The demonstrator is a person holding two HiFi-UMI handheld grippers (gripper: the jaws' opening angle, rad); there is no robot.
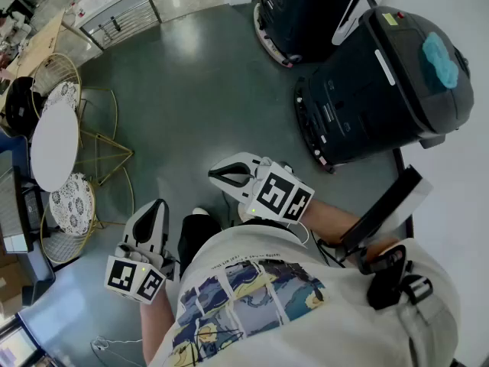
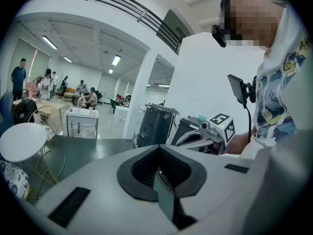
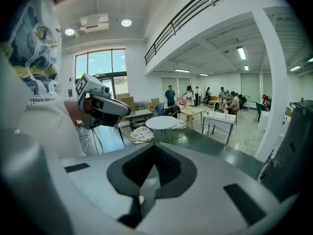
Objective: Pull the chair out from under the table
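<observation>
A round white table (image 1: 55,145) stands at the left on gold wire legs. Two gold wire chairs with patterned seats are tucked against it: the near one (image 1: 71,205) and the far one (image 1: 63,94). Both grippers hang close to my body, well short of the chairs. My left gripper (image 1: 156,206) is shut and empty and points toward the near chair. My right gripper (image 1: 215,175) is also shut with nothing in it. The right gripper view shows the table (image 3: 161,122), a chair (image 3: 141,133) and the left gripper (image 3: 105,106). The left gripper view shows the table (image 2: 22,141) at its left edge.
Two big black machines (image 1: 382,82) (image 1: 306,14) stand to the right on the grey floor. A steel cart (image 1: 114,14) and a wooden table (image 1: 34,44) are at the far left. A black bag (image 1: 19,105) lies beyond the white table. People (image 3: 170,96) are far off.
</observation>
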